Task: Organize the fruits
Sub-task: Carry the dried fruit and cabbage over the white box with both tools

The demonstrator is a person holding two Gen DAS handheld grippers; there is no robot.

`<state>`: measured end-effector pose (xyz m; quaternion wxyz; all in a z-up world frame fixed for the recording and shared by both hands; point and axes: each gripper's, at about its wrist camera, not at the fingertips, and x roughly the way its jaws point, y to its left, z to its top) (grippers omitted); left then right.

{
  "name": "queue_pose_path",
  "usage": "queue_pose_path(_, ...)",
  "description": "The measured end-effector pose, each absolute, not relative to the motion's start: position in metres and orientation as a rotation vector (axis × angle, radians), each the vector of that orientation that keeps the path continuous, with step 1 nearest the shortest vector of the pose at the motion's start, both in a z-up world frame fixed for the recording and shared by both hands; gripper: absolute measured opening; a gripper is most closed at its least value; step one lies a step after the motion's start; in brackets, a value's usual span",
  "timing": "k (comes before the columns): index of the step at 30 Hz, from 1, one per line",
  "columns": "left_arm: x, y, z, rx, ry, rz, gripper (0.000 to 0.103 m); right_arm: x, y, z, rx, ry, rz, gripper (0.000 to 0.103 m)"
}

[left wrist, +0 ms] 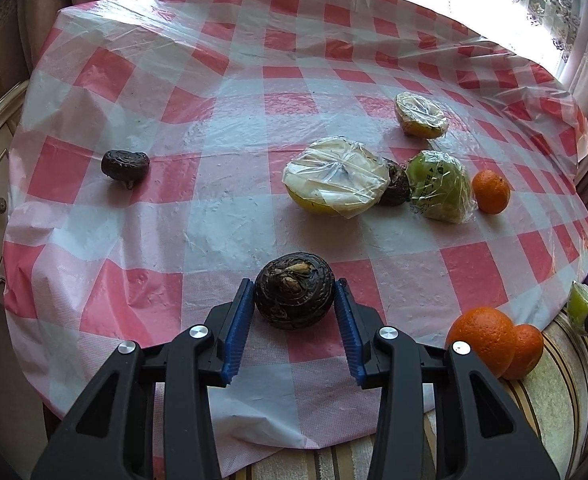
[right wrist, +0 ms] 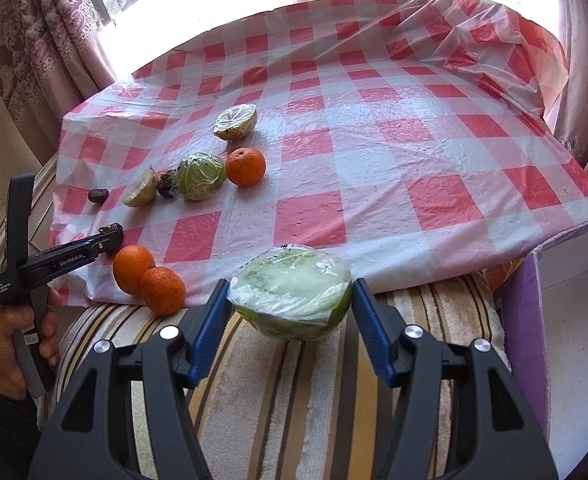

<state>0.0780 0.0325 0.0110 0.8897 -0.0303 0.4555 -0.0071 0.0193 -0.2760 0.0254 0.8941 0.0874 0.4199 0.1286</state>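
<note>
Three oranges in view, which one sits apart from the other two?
The lone orange, far out on the checked tablecloth beside the wrapped green fruit. The other two oranges touch each other at the near table edge.

Daylight pours in from the window (right wrist: pixel 221 4) behind the table's far edge, and we lose it to blown-out white in both views. The plastic tablecloth (left wrist: pixel 253 128) shines with soft glare near its middle. Shadows under the fruit are faint and short. Focus holds sharp; we see fisheye bending and dark corners.
</note>
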Motion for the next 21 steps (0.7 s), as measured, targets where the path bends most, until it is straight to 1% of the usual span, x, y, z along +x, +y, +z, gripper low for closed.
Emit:
queue_pose_path(3, 0.078, 0.033, 0.010, -0.072, 0.948, -0.018, 0.043, 0.019, -0.283, 0.025, 0.184, 0.872, 0.251, 0.061)
queue_pose_path(6, 0.077, 0.034, 0.010, -0.078, 0.949, -0.022, 0.043, 0.018, -0.291, 0.024, 0.191, 0.873, 0.235, 0.061)
queue_pose_path(10, 0.079, 0.034, 0.009, -0.075, 0.957, -0.022, 0.042, 0.017, -0.297, 0.024, 0.194, 0.871, 0.224, 0.061)
queue_pose_path(11, 0.080, 0.033, 0.009, -0.072, 0.957, -0.024, 0.039, 0.017, -0.298, 0.024, 0.194, 0.870, 0.221, 0.061)
queue_pose_path(14, 0.079, 0.031, 0.011, -0.059, 0.953, -0.017, 0.039, 0.015, -0.305, 0.025, 0.198, 0.865, 0.207, 0.061)
queue_pose_path(21, 0.071, 0.012, 0.032, -0.019, 0.899, -0.036, 0.039, 0.010, -0.334, 0.026, 0.227, 0.856, 0.160, 0.061)
